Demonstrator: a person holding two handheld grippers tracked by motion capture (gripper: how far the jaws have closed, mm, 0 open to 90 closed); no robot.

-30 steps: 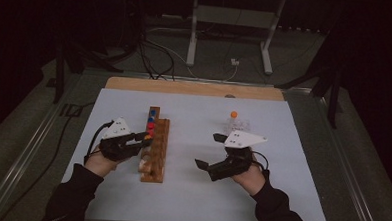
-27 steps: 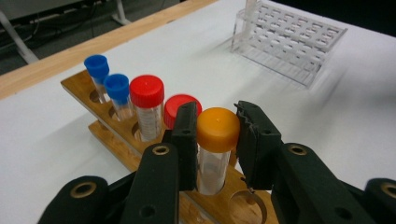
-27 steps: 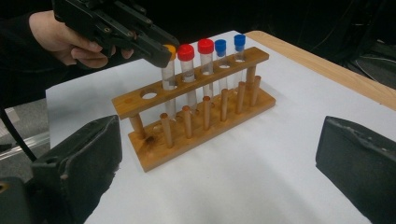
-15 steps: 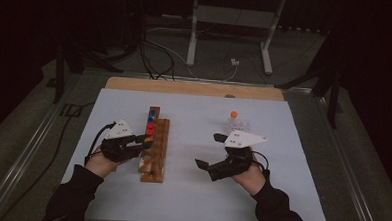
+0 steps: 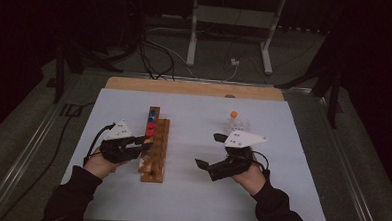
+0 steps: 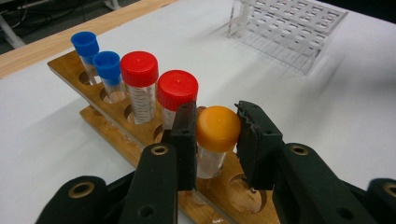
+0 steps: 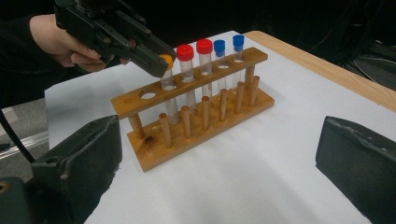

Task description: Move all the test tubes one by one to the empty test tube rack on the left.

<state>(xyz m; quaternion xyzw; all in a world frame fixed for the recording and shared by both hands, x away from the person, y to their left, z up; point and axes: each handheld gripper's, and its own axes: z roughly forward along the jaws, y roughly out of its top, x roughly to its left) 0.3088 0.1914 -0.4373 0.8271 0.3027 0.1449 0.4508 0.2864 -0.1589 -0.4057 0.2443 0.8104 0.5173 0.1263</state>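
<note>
Looking down from the high view, the left gripper [image 5: 143, 144] sits at the wooden rack [image 5: 156, 149], while the right gripper [image 5: 211, 151] hangs well apart, jaws wide and empty. Left gripper view: jaws pinch the orange-capped tube [image 6: 217, 135]; red-capped tubes [image 6: 176, 91] crowd just beyond, the clear plastic rack [image 6: 287, 30] farther off. Right gripper view: rack pegs [image 7: 205, 114] stand between.

A wooden rack [image 5: 156, 154] is standing on the table [image 5: 190, 200], left of the middle. Five capped tubes [image 6: 140, 86] are sitting in a row in its holes, and the hole [image 6: 243, 189] nearest the person is standing free. A clear rack [image 5: 237, 126] is sitting well apart to the right, farther back.
</note>
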